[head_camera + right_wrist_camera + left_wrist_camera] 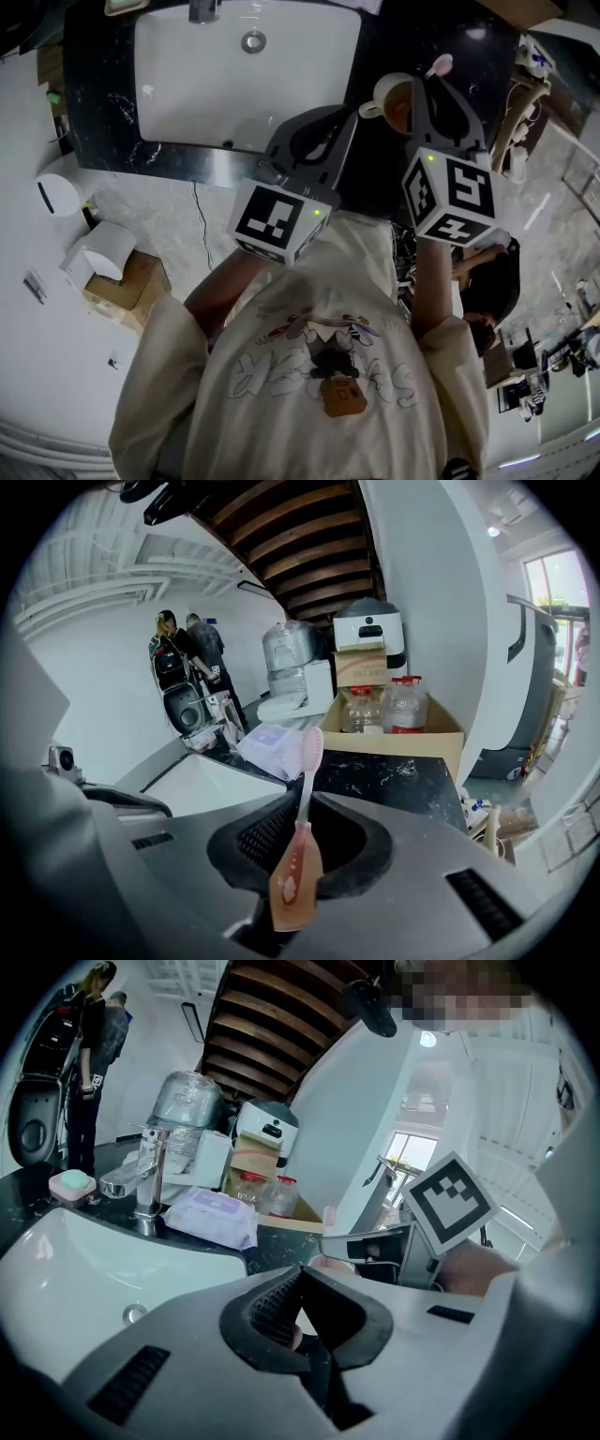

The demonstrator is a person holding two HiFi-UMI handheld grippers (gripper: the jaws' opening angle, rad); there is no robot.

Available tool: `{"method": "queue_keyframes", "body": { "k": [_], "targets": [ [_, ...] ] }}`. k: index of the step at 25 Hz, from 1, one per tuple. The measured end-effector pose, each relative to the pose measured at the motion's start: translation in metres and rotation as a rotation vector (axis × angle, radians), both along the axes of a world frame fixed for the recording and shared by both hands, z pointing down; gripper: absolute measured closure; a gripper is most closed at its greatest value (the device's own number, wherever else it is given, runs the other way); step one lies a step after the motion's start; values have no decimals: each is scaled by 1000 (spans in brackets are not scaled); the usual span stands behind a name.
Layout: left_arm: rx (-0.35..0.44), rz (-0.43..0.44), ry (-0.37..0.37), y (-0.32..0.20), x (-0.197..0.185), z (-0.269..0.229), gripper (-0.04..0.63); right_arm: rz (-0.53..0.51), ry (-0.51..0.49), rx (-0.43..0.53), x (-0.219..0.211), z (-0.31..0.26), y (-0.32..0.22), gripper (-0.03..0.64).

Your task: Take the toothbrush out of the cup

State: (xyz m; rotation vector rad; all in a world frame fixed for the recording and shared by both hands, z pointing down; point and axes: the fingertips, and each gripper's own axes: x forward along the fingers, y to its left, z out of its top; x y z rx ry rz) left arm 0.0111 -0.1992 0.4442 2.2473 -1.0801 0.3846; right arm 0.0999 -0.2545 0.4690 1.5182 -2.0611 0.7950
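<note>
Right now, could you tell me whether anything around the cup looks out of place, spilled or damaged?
Nothing stands out. The toothbrush leans a little between the closing right tongs, not visibly gripped yet. The cup sits on the dark counter beside the sink, with no spill or damage showing.

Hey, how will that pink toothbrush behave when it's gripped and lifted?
Probably light: the toothbrush is slim plastic. Its glossy handle, between the right gripper's closing jaws, may slip or pivot. The narrow neck looks slightly bendy.
</note>
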Motion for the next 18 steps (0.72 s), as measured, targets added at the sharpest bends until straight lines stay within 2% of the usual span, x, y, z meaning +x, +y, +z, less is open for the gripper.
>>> {"method": "queue_keyframes", "body": {
  "k": [8,18],
  "targets": [
    [4,-17,7,1,-7,-3,581,-18,11,7,-9,-3,2,571],
    [17,-20,9,9,-13,-9,580,-1,-47,20,-11,-10,10,574]
  ]
}}
